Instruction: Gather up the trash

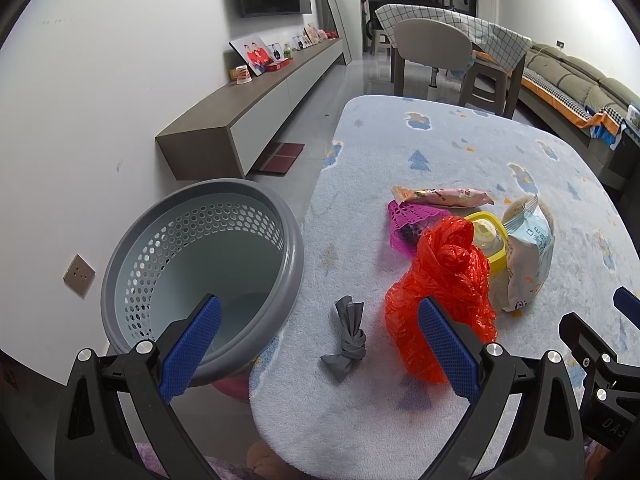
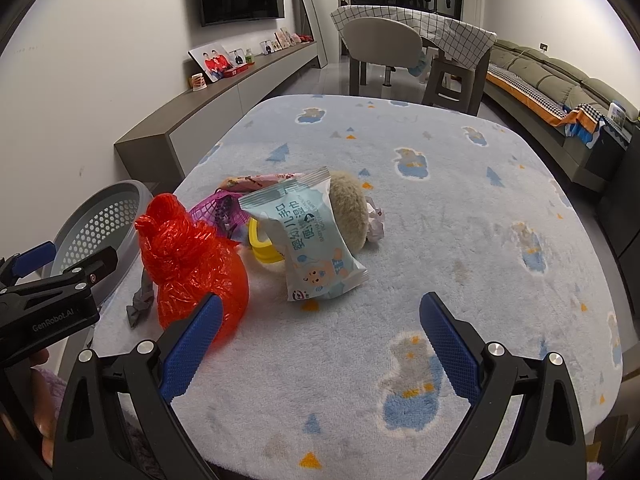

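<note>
A grey perforated trash basket (image 1: 200, 264) stands on the floor at the table's left edge; it also shows in the right wrist view (image 2: 100, 220). On the table lie a knotted grey rag (image 1: 348, 336), a crumpled red plastic bag (image 1: 440, 288) (image 2: 188, 264), a light blue wipes packet (image 1: 528, 256) (image 2: 312, 248), a yellow lid (image 1: 488, 240), a magenta mesh piece (image 1: 408, 220) and a pink snack wrapper (image 1: 440, 196). My left gripper (image 1: 320, 344) is open above the rag, empty. My right gripper (image 2: 320, 344) is open and empty over bare cloth, in front of the wipes packet.
The table wears a fluffy blue cloth (image 2: 460, 220) with cartoon prints. A low wall cabinet (image 1: 256, 120) runs along the left wall. A chair (image 1: 432, 48), a covered table and a sofa (image 1: 572, 80) stand beyond. A beige plush thing (image 2: 352, 208) sits behind the packet.
</note>
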{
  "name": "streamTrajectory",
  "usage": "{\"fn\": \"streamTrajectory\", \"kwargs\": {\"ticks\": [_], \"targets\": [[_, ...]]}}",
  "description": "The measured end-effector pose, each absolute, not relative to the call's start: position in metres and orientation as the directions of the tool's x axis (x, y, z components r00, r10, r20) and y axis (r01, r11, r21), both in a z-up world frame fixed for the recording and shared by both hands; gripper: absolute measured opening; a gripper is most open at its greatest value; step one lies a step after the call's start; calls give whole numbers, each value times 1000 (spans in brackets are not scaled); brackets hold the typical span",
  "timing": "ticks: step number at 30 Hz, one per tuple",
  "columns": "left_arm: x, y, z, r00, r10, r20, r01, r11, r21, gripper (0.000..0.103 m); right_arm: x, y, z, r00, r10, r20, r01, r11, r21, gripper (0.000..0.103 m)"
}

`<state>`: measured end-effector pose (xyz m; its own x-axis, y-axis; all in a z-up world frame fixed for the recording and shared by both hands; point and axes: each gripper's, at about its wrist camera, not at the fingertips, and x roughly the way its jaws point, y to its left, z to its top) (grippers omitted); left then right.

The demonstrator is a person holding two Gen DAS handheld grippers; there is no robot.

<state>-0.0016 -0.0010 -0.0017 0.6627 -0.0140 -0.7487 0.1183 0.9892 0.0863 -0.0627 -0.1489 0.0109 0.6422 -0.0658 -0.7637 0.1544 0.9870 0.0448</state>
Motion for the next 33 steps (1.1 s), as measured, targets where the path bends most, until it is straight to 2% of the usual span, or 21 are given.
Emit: {"fn": "streamTrajectory", "kwargs": {"ticks": [33], "targets": [[0, 0, -3, 657, -15, -754, 116, 990, 81, 97, -65, -151, 9, 638, -64, -767, 152, 987, 44, 94]]}}
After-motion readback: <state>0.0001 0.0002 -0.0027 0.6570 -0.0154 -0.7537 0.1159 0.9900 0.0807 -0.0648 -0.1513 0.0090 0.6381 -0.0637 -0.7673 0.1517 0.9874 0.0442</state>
